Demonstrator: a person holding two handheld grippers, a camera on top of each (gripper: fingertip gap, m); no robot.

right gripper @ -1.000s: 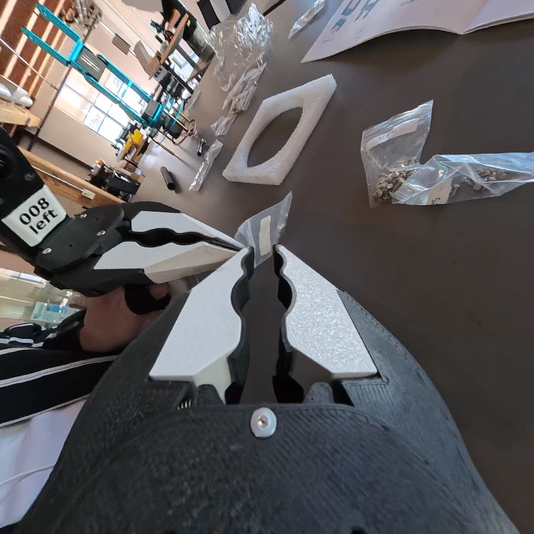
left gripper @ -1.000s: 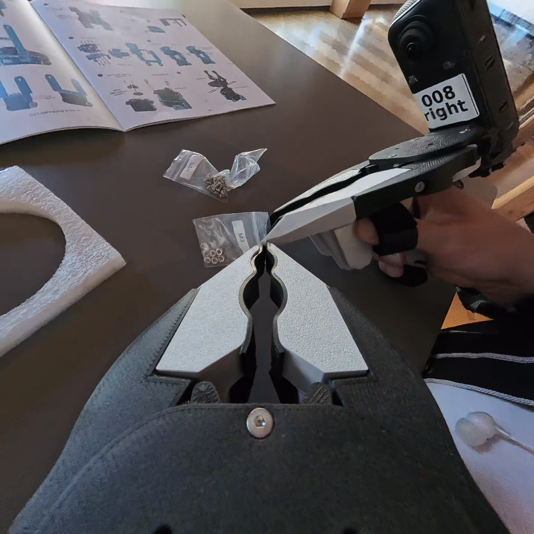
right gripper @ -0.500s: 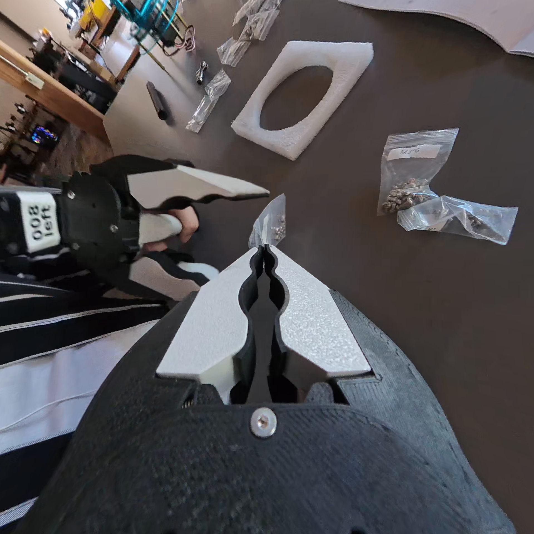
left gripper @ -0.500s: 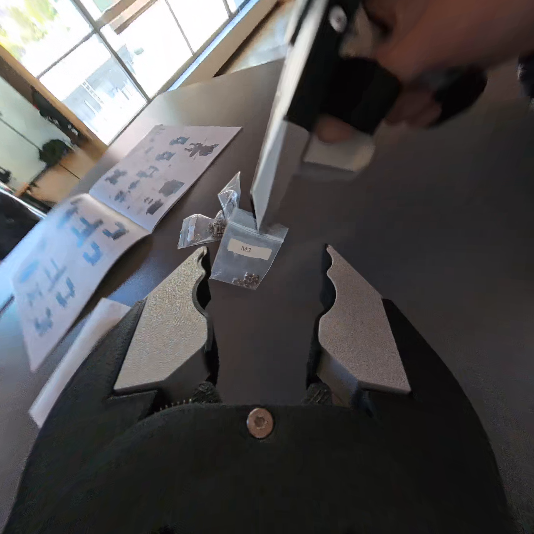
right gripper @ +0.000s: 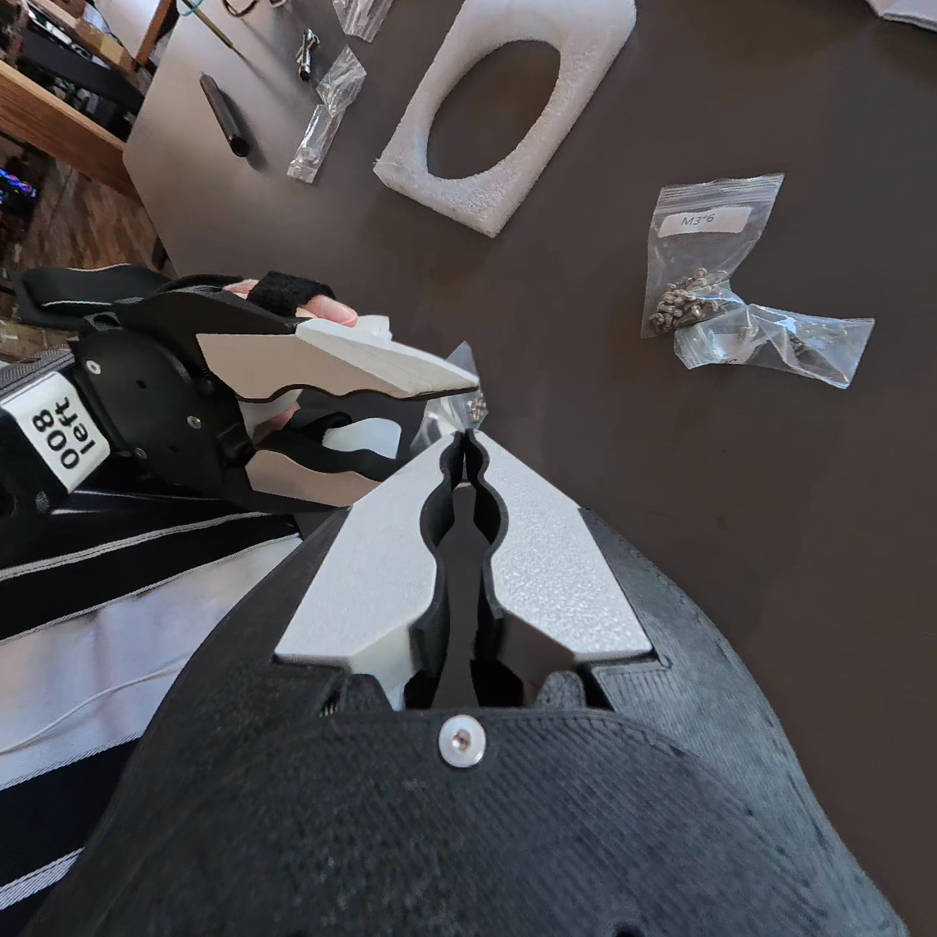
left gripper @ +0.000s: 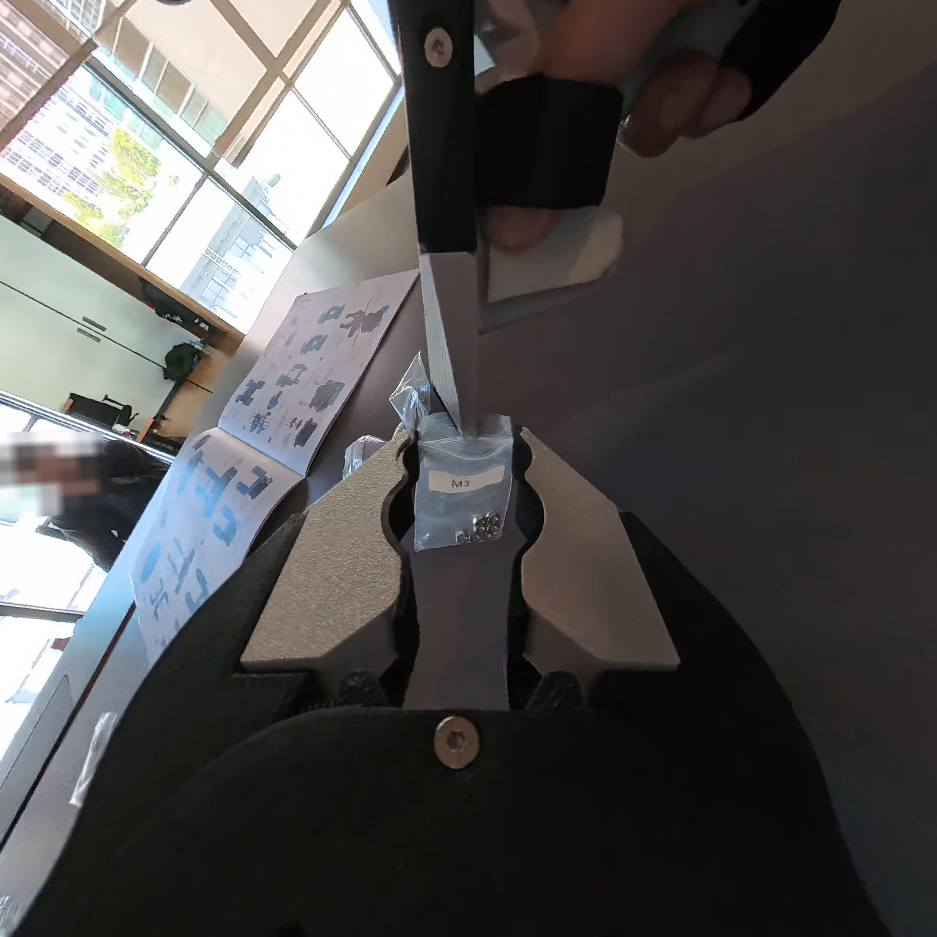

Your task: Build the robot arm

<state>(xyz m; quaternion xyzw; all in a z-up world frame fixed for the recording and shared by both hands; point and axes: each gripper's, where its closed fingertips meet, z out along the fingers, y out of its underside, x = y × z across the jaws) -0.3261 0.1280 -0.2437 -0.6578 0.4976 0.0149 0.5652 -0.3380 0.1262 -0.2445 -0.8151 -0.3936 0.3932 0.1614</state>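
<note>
— Who has the bag (left gripper: 464, 502) now?

— The right gripper (right gripper: 465, 438). Its fingers are pressed together on the bag's top edge, and the bag hangs below them with the nuts (left gripper: 481, 527) in the lower corner. A second ago the left gripper (left gripper: 465, 435) pinched it; that grip has let go.

— And the left?

— Parted, fairly narrow, one finger on each side of the bag. Half a second ago they stood wider.

— Is the bag off the table (left gripper: 710, 456)?

— Can't tell at the lower edge. The booklet (left gripper: 304, 380) lies beyond, and the foam (right gripper: 456, 192) and two screw bags (right gripper: 710, 263) lie well apart.
</note>
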